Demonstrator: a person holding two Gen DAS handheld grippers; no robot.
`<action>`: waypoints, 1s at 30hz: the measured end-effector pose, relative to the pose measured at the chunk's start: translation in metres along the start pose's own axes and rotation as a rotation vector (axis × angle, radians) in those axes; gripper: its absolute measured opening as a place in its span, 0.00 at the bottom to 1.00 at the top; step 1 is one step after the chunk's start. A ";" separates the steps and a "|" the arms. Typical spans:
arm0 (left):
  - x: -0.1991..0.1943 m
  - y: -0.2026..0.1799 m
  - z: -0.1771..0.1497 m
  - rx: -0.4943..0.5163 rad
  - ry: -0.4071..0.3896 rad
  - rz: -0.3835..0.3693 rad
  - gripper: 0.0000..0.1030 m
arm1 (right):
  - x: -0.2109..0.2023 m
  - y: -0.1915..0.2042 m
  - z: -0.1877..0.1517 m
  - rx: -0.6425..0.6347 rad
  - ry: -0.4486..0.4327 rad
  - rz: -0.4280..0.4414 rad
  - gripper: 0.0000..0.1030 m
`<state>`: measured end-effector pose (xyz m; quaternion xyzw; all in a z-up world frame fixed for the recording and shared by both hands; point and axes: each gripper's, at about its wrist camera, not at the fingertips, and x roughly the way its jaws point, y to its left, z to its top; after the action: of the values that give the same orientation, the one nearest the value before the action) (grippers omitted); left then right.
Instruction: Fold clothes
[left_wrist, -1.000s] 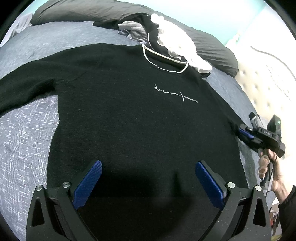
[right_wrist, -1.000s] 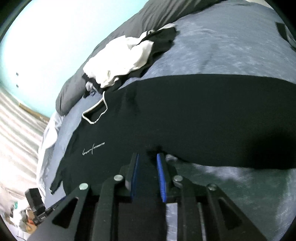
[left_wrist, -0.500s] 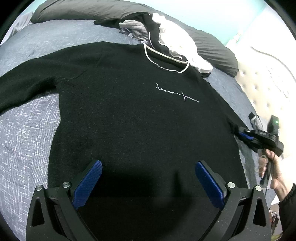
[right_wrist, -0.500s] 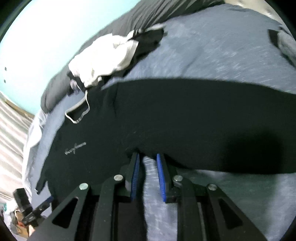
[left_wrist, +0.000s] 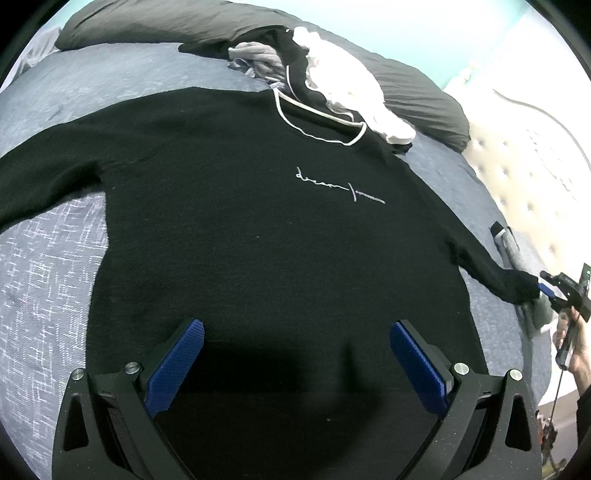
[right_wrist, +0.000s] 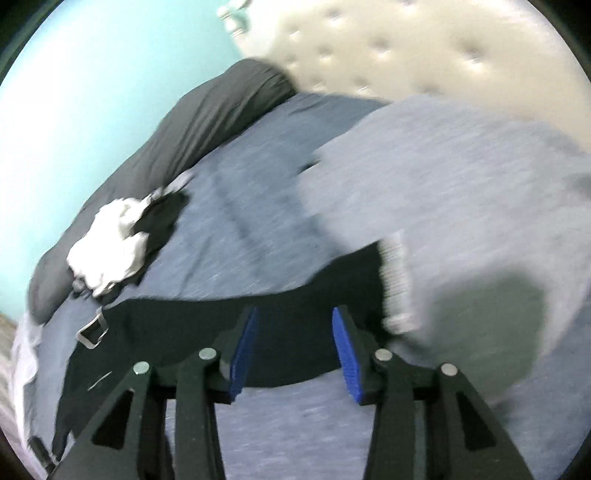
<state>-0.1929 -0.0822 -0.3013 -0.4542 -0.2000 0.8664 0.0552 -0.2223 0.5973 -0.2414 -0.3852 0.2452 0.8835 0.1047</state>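
A black sweater is laid flat, front up, on a grey-blue bedspread, neckline toward the dark pillows.

The left gripper is held wide open over the sweater's hem; nothing is gripped.

The right gripper is seen at the sweater's sleeve end. Its jaws are opening, with dark fabric seen between the pads, but contact cannot be confirmed because of blur.

Risks, as judged: the sleeve may be dropped crooked or bunched if released mid-motion. The cuff could be snagged on a pad. The body could be dragged off-flat, so a skewed fold would result.

Beyond the sweater's neckline a pile of white and dark clothes is left. A tufted pale headboard and a teal wall are seen behind the pillows.
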 end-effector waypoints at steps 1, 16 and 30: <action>0.000 -0.001 0.000 0.002 -0.001 0.001 1.00 | -0.003 -0.006 0.002 0.003 -0.002 -0.016 0.46; -0.049 0.053 0.018 -0.080 -0.089 0.078 1.00 | 0.022 -0.009 0.010 -0.095 0.043 -0.130 0.47; -0.053 0.069 0.017 -0.103 -0.094 0.086 1.00 | 0.022 0.020 0.001 -0.241 0.008 -0.266 0.04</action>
<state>-0.1694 -0.1651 -0.2795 -0.4236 -0.2269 0.8769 -0.0149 -0.2451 0.5803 -0.2494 -0.4274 0.0848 0.8833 0.1729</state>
